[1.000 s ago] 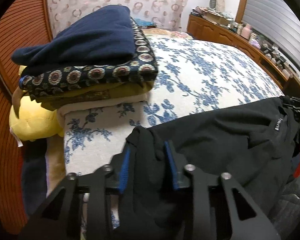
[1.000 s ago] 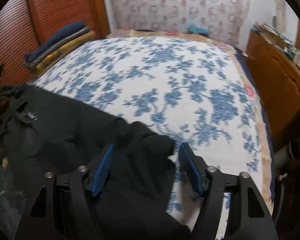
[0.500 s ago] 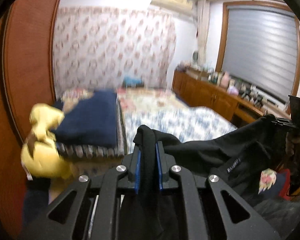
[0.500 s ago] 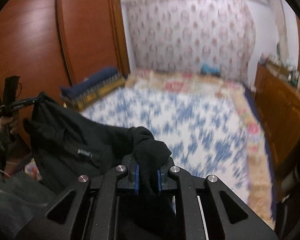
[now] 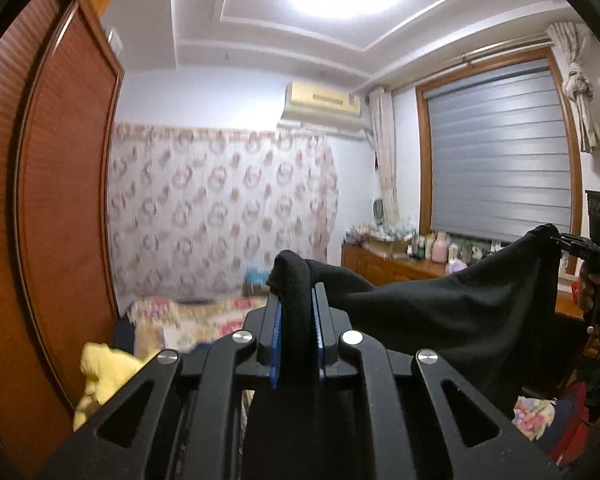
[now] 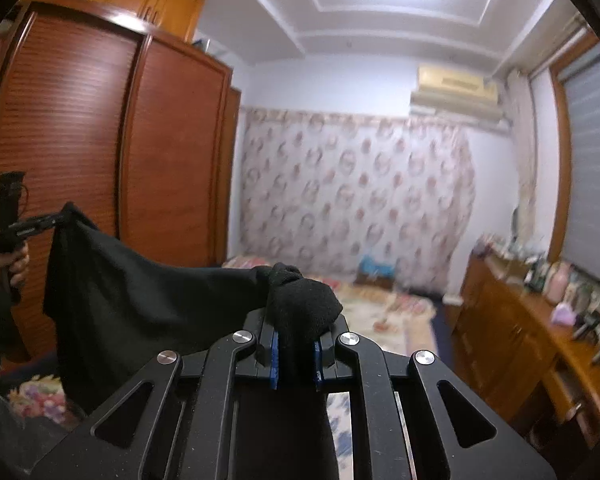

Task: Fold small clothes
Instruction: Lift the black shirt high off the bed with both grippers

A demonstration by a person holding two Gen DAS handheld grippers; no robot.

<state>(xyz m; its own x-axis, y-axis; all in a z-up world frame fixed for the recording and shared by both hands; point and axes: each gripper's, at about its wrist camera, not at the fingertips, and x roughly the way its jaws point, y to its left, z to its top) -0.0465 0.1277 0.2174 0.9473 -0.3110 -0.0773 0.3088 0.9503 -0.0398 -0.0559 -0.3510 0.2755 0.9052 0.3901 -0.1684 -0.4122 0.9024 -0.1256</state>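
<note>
A black garment (image 5: 440, 312) hangs stretched in the air between both grippers. My left gripper (image 5: 296, 304) is shut on a bunched corner of it, blue pads pressing the cloth from both sides. My right gripper (image 6: 296, 344) is shut on the opposite bunched corner of the black garment (image 6: 132, 300). In the left wrist view the right gripper (image 5: 572, 246) shows at the far right, held by a hand. In the right wrist view the left gripper (image 6: 40, 224) shows at the far left, also held by a hand. Both grippers point roughly level across the room.
A bed with a floral cover (image 6: 384, 312) lies below and ahead. A yellow soft toy (image 5: 108, 376) sits low left. Wooden wardrobe doors (image 6: 100, 160) stand on the left, a dresser crowded with bottles (image 6: 540, 320) on the right, a patterned curtain (image 5: 220, 208) behind.
Both grippers closed on the black garment's corners on the bed and lifted it high. The views swung up from the bedspread to the walls and ceiling.
</note>
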